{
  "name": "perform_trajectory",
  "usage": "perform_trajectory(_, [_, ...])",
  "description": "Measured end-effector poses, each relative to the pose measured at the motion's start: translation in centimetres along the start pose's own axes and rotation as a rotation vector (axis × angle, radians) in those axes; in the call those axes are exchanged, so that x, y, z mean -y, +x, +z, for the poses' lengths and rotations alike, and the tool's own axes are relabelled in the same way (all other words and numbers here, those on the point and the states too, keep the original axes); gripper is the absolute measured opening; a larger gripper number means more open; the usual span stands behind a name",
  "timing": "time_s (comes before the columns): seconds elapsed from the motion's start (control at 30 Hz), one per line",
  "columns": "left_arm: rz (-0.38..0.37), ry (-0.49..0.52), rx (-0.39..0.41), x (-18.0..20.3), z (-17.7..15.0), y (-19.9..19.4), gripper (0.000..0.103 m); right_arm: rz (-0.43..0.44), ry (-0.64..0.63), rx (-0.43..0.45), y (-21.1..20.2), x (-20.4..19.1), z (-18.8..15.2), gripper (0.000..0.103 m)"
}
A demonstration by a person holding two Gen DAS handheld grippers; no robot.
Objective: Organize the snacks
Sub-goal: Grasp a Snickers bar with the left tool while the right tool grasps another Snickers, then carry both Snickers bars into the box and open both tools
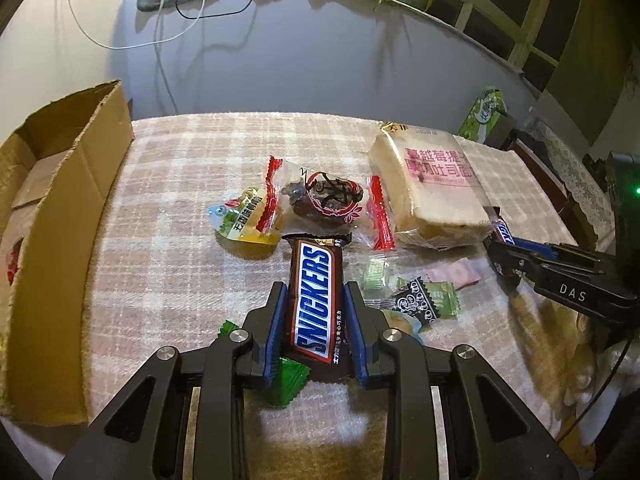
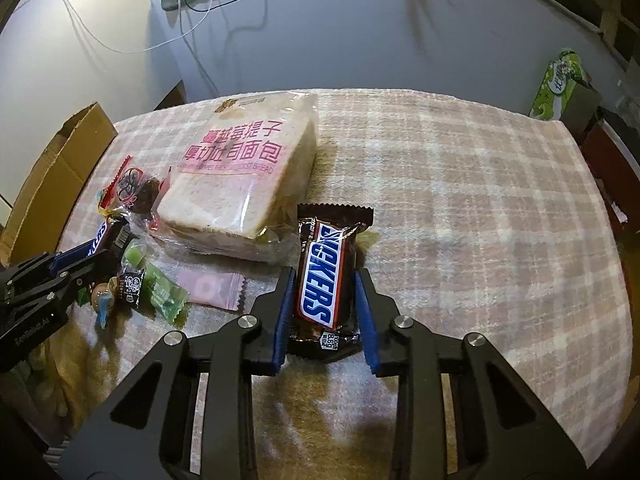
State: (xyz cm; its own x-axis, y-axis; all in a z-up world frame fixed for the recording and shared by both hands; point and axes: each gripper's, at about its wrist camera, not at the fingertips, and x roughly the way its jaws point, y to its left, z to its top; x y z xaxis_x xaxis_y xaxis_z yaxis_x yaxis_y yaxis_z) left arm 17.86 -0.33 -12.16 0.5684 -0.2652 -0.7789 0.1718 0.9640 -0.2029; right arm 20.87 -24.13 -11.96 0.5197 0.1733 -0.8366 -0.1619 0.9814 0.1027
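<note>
Pickup is the step in hand: my left gripper and right gripper each pinch a brown Snickers bar on the checked tablecloth, and next I judge both need lifting toward the open cardboard box.

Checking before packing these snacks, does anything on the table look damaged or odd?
Nothing looks torn or spilled. The cardboard box has a ragged, rough-cut edge. The snacks lie in a loose, overlapping pile beside the bread pack.
</note>
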Motion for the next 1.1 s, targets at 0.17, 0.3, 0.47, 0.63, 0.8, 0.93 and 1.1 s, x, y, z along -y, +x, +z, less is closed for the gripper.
perform_trajectory(0.17, [-0.006, -0.009, 0.028, 0.1, -0.2, -1.3, 0.027, 0.003, 0.033, 0.014, -0.9, 0.9, -0.4, 0.03])
perform_trajectory(0.3, [-0.013, -0.023, 0.052, -0.1, -0.3, -2.5, 0.027, 0.008, 0.044, 0.03, -1.9, 1.1, -0.6, 0.03])
perform_trajectory(0.47, [-0.016, -0.031, 0.077, -0.1, -0.2, -4.0, 0.027, 0.022, 0.048, 0.057, -3.0, 0.7, -0.4, 0.03])
perform_trajectory(0.63, [-0.018, -0.04, 0.107, -0.1, -0.2, -5.5, 0.027, 0.043, 0.028, 0.09, -4.5, -0.5, -0.2, 0.03])
perform_trajectory(0.8, [-0.01, -0.056, 0.137, -0.7, -0.3, -7.0, 0.027, 0.067, -0.005, 0.113, -5.7, -2.2, 0.2, 0.03])
perform_trajectory(0.93, [0.0, -0.071, 0.159, -1.8, -0.3, -8.3, 0.027, 0.087, -0.035, 0.129, -6.3, -3.8, 0.7, 0.03])
perform_trajectory(1.1, [0.023, -0.093, 0.185, -3.4, -0.5, -9.5, 0.027, 0.117, -0.071, 0.141, -6.5, -6.4, 1.4, 0.03])
